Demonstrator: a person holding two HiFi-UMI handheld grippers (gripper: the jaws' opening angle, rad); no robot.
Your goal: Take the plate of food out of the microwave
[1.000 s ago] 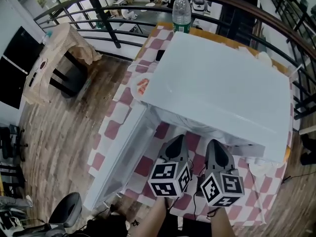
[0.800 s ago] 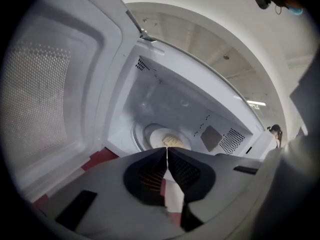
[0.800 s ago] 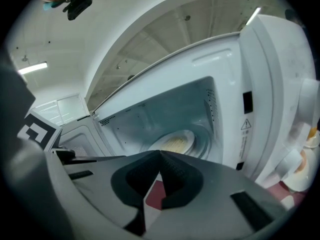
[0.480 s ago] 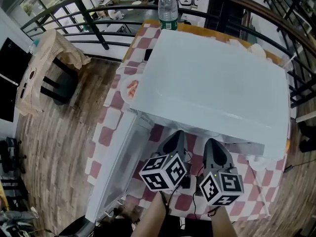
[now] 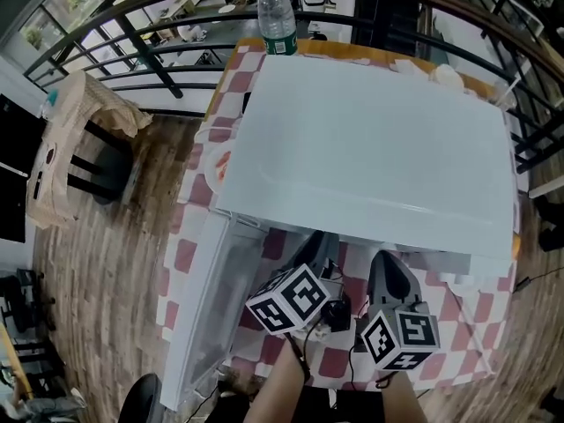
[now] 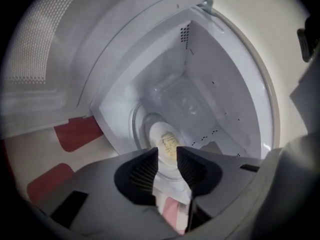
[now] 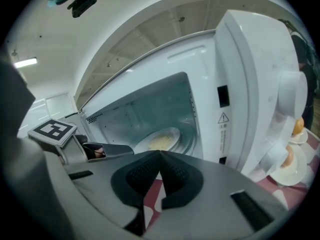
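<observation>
The white microwave (image 5: pixel 370 139) stands with its door (image 5: pixel 207 307) swung open to the left. On the turntable inside lies a white plate of yellowish food (image 6: pixel 167 143), which the right gripper view also shows (image 7: pixel 160 141). My left gripper (image 6: pixel 167 156) is just in front of the cavity and aimed at the plate. Its jaws are opening, with nothing pressed between the pads. My right gripper (image 7: pixel 160 155) hangs beside it at the cavity mouth, shut and empty. In the head view both marker cubes (image 5: pixel 295 300) (image 5: pixel 401 337) show below the microwave's front edge, which hides the jaw tips.
A water bottle (image 5: pixel 276 16) stands behind the microwave on the checked tablecloth (image 5: pixel 189 254). A plate with red food (image 5: pixel 216 167) lies left of it. Small dishes (image 7: pixel 292 161) sit by the control panel (image 7: pixel 292 91). A railing and a chair with a brown bag (image 5: pixel 75 139) are beyond.
The left gripper has rolled over to the left and its jaws have parted. The head view has shifted, so the microwave now sits lower and more central. The right gripper has barely moved.
</observation>
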